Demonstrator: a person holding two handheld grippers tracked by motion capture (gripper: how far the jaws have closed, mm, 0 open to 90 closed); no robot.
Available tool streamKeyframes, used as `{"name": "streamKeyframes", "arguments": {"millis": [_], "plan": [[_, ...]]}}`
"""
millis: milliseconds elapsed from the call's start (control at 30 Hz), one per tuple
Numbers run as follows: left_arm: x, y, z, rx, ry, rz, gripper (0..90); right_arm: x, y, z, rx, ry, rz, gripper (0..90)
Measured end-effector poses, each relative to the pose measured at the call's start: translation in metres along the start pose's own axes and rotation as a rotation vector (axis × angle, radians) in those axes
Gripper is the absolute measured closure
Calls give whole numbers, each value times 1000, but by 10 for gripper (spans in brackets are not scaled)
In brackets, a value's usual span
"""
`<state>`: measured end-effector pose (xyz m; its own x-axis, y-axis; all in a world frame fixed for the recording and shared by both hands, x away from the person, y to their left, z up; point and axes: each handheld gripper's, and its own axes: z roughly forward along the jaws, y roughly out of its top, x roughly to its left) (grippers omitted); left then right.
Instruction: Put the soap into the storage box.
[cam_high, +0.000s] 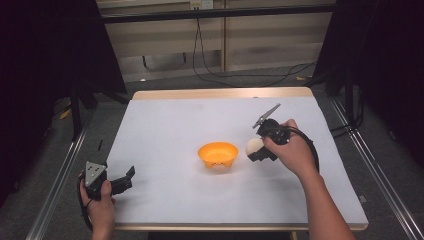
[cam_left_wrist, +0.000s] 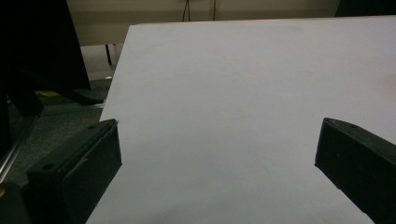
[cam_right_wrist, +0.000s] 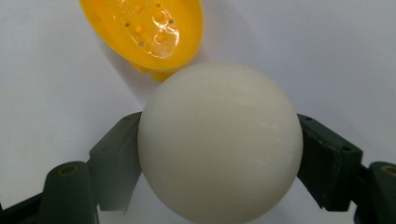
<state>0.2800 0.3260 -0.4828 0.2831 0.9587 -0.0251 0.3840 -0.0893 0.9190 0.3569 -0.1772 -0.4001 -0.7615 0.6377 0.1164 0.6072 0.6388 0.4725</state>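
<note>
White ball (cam_right_wrist: 218, 142) pinched in right gripper (cam_high: 259, 150) beside orange bowl (cam_high: 218, 155), left gripper (cam_high: 122, 182) jaws spread

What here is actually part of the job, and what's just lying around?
Seems part of the job:
white ball, held in right gripper
orange bowl, beside the ball

Just around:
left gripper, open at table corner
cables on floor behind table

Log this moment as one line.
right gripper: shut on white ball | orange bowl: empty, beside ball | left gripper: open, idle
</note>
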Motion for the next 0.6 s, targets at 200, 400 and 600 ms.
{"name": "streamKeyframes", "arguments": {"millis": [200,400,600], "plan": [[0,0,0,1,0,0,3,3,9,1,-12,13,-7,231],[0,0,0,2,1,-1,2,6,18,2,-15,19,-20,231],[0,0,0,2,-1,-1,2,10,27,6,-12,27,-46,231]]}}
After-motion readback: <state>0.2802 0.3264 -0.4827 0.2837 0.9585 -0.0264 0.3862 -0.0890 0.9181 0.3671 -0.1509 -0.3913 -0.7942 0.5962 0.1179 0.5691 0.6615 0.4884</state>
